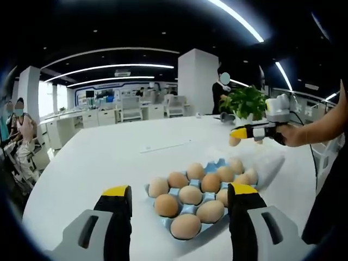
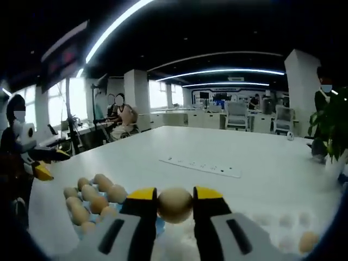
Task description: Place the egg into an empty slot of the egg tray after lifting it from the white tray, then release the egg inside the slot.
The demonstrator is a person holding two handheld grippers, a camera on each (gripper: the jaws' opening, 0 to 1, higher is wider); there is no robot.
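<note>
Right gripper (image 2: 175,205) is pinching the egg (image 2: 175,204), carrying it airborne above the white tray (image 1: 266,161) by the table's (image 1: 109,157) far edge. Lift looks done; placing and releasing into the egg tray (image 1: 217,164) remain. Left gripper (image 1: 179,198) is hanging spread, holding nothing.

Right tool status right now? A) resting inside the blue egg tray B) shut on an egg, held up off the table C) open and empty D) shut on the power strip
B: in the right gripper view the right tool has its yellow-tipped jaws closed on an egg, and the left gripper view shows it carried above the white table, beyond the blue egg tray.
</note>
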